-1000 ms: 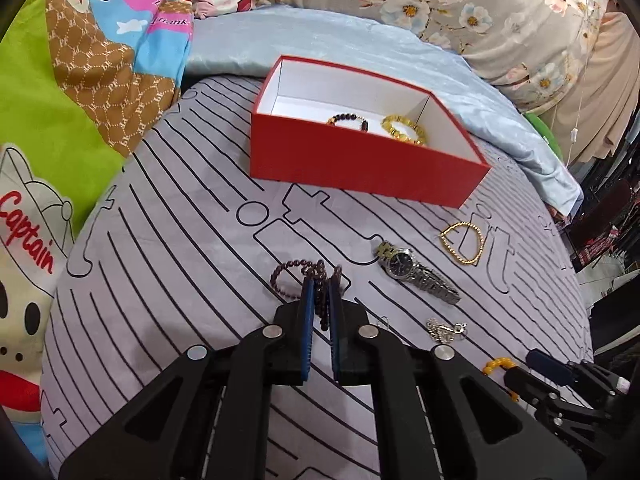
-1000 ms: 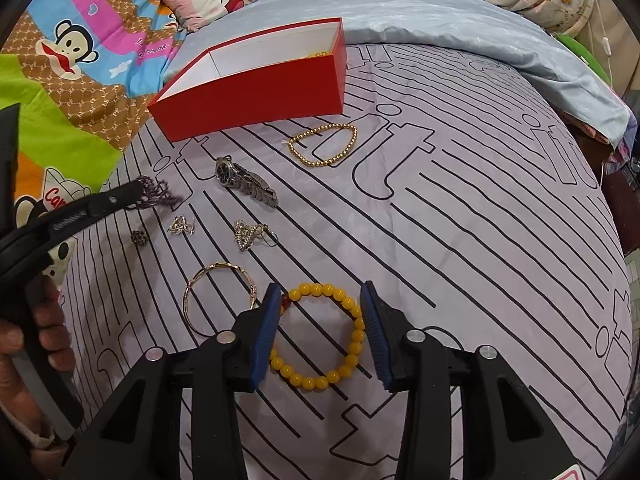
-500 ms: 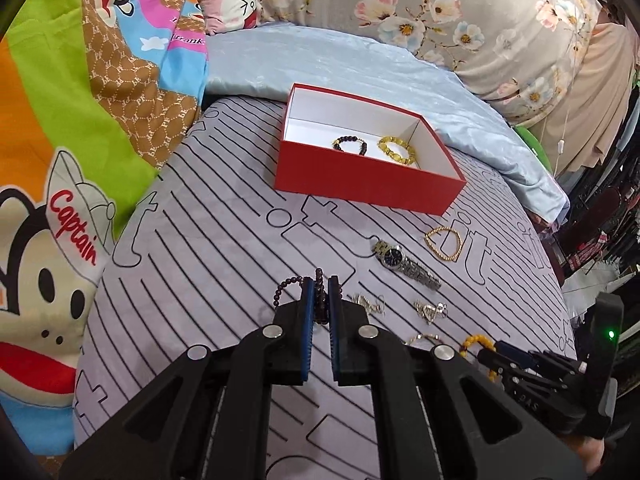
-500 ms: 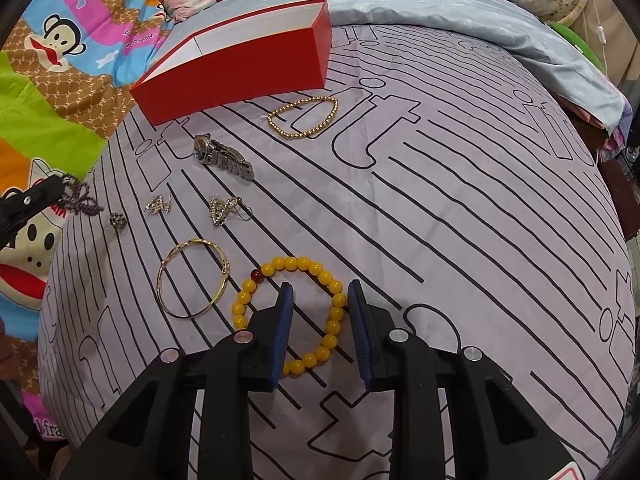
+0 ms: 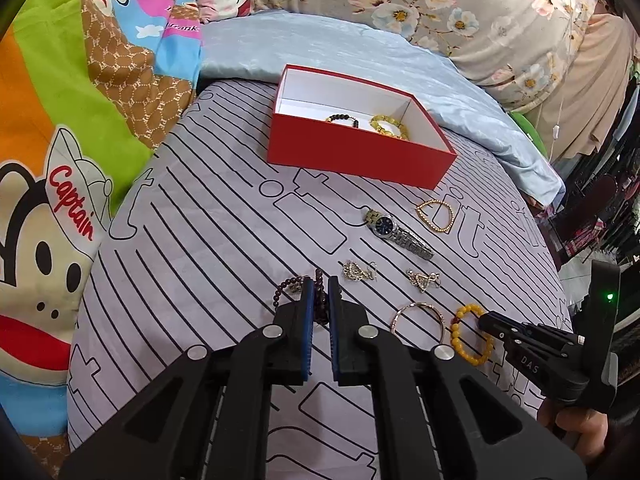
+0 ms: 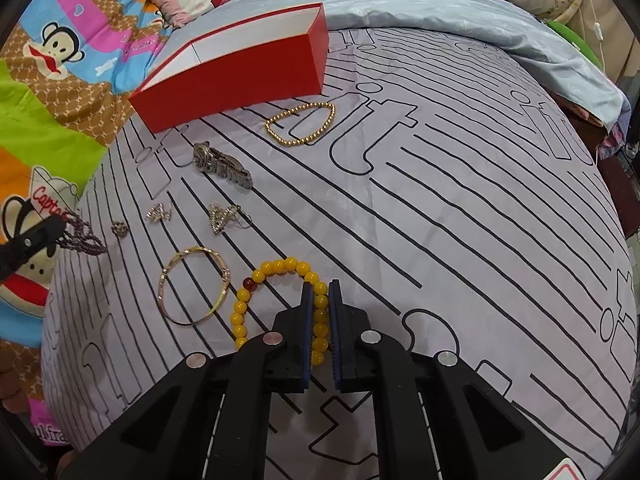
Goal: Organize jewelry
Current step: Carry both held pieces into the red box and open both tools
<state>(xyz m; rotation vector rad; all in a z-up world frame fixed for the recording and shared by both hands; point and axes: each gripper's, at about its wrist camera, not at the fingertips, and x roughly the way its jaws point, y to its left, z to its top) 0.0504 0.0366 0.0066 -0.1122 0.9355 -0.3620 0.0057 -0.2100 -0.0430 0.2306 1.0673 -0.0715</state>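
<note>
My left gripper (image 5: 319, 294) is shut on a dark red bead bracelet (image 5: 285, 287) and holds it above the striped bedsheet; the bracelet also shows in the right wrist view (image 6: 82, 236). My right gripper (image 6: 320, 304) is shut on the right side of a yellow bead bracelet (image 6: 276, 270) that lies on the sheet. It also shows in the left wrist view (image 5: 460, 332). A red box (image 5: 360, 148) with a white inside stands at the far side and holds a dark bead bracelet (image 5: 342, 118) and a yellow bead bracelet (image 5: 388, 124).
On the sheet lie a silver watch (image 6: 222, 166), a gold bead bracelet (image 6: 302, 124), a gold bangle (image 6: 196, 290), two sparkly earrings (image 6: 224, 216) (image 6: 158, 213) and a small charm (image 6: 119, 228). Cartoon bedding (image 5: 60, 160) lies left, a blue quilt (image 5: 360, 48) behind the box.
My right gripper has closed onto the yellow bead bracelet. My left gripper has lifted and drawn back toward me with the dark red bracelet.
</note>
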